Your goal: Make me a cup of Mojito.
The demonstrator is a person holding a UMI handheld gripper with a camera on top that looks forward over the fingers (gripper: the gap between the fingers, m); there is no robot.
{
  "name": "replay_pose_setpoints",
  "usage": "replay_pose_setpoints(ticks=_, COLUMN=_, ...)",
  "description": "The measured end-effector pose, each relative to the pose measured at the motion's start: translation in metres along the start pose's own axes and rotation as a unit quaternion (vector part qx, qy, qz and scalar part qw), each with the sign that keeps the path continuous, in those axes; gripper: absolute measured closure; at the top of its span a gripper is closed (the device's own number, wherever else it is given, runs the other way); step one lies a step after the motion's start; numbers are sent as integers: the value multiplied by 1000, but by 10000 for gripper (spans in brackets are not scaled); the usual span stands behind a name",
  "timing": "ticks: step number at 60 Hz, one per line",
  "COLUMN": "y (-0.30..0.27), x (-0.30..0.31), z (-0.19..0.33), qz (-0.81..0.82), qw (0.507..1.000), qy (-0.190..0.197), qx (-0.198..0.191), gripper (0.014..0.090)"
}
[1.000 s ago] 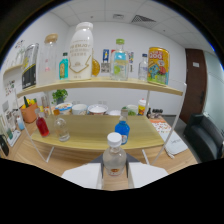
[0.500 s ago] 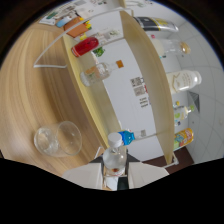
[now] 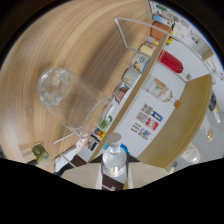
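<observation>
Claw (image 3: 114, 181) clamped on clear bottle (image 3: 114, 164), grey cap, held between both fingers at its body; fingers mostly hidden in dark lower part of view. View strongly rolled, so bottle tipped over wooden worktop (image 3: 65, 55), neck pointing twd clear glass (image 3: 70, 102). Glass stood on worktop just beyond bottle cap, rim nearest bottle; contents not discernible. Small green item (image 3: 39, 151), poss. lime or mint, lay nr glass base side, beside the claw; couldn't id. Wire frame (image 3: 134, 34) on worktop well beyond glass. Along worktop's far edge: row of jars/containers (image 3: 132, 75), labels unreadable, then red bottle (image 3: 171, 62) further on. Wooden shelf (image 3: 192, 112) past that, printed sheets (image 3: 147, 120) on white surface between.
</observation>
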Motion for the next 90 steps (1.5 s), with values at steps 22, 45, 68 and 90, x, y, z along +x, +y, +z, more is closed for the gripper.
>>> replay_pose_setpoints(ticks=22, y=3, x=5, z=-10, qz=155, qw=987, qy=-22, qx=22, gripper=705)
replay_pose_setpoints(ticks=45, y=23, x=5, z=-34, qz=759, qw=636, qy=-102, qx=94, gripper=704)
replay_pose_setpoints(ticks=68, y=-40, x=-118, z=3, qz=837, qw=499, qy=-215, qx=55, gripper=705)
replay_pose_setpoints(ticks=90, y=-66, x=-159, z=10, qz=841, qw=475, qy=-255, qx=36, gripper=702)
